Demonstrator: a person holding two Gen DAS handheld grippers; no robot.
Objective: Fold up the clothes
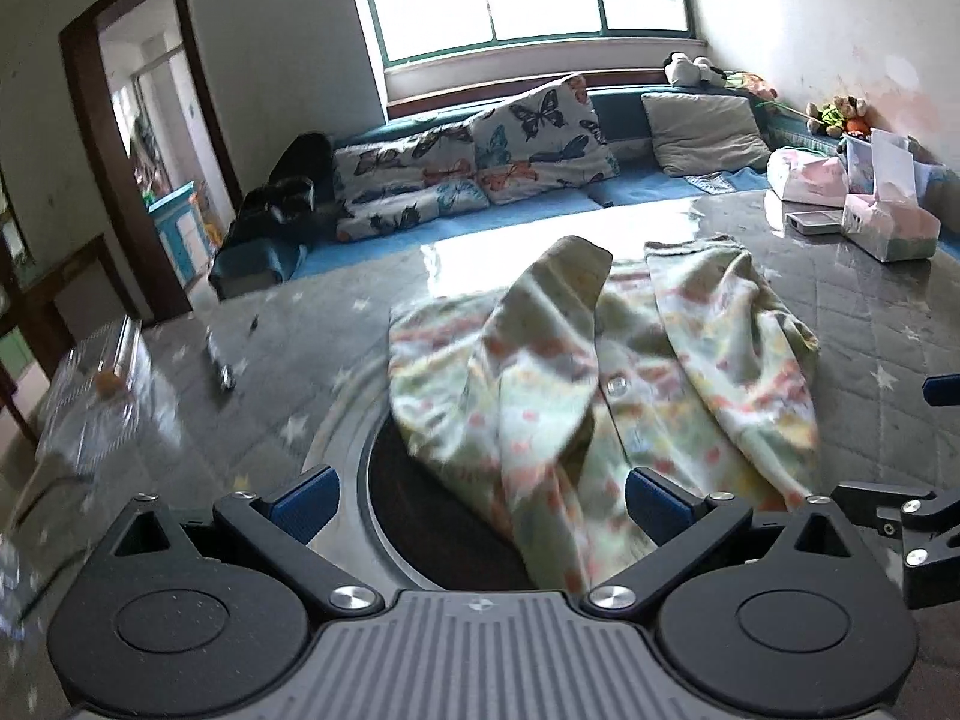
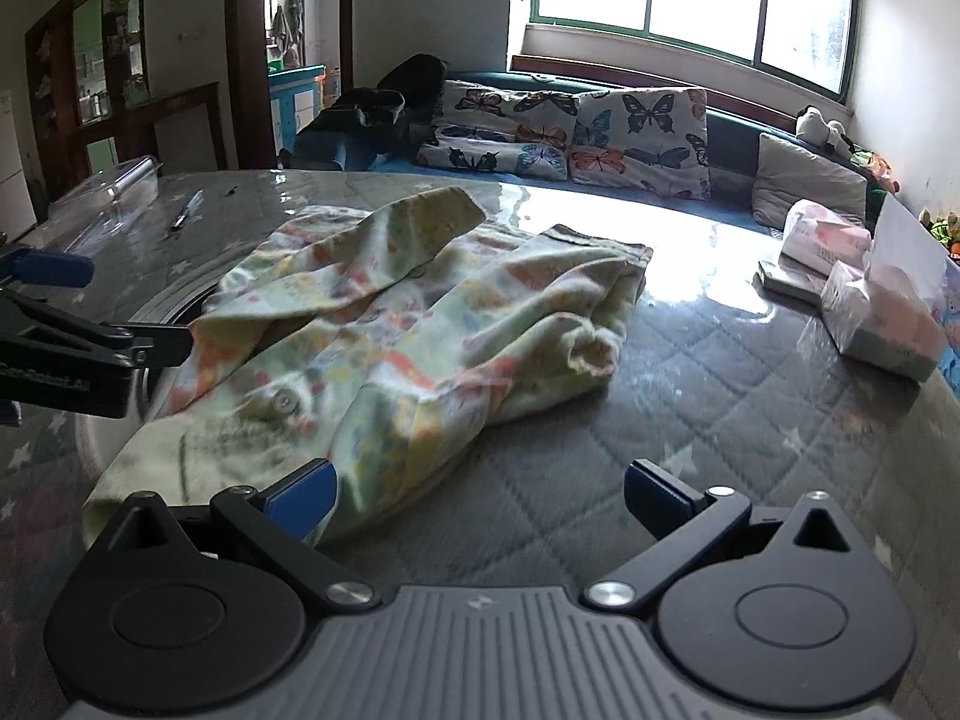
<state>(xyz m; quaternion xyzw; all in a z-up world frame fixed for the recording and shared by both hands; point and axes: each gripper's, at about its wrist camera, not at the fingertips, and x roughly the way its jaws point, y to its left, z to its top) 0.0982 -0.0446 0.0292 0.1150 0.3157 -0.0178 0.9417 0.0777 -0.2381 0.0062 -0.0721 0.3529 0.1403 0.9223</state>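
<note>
A pale yellow-green garment (image 1: 606, 372) with orange and pink print and buttons lies crumpled on the glossy grey star-patterned table (image 1: 870, 312). One sleeve is thrown across its front. My left gripper (image 1: 480, 501) is open, low over the garment's near end, and cloth lies between its blue pads. In the right wrist view the garment (image 2: 390, 324) fills the middle. My right gripper (image 2: 480, 498) is open at its near right corner, with its left pad (image 2: 303, 498) against the hem. Each gripper shows in the other's view: the right gripper (image 1: 912, 444), the left gripper (image 2: 102, 306).
A round dark inset (image 1: 420, 516) in the table lies partly under the garment. Tissue packs and boxes (image 2: 876, 318) stand at the right, a pen (image 2: 186, 210) and a clear plastic box (image 2: 114, 186) at the left. A sofa with butterfly cushions (image 2: 600, 132) runs behind.
</note>
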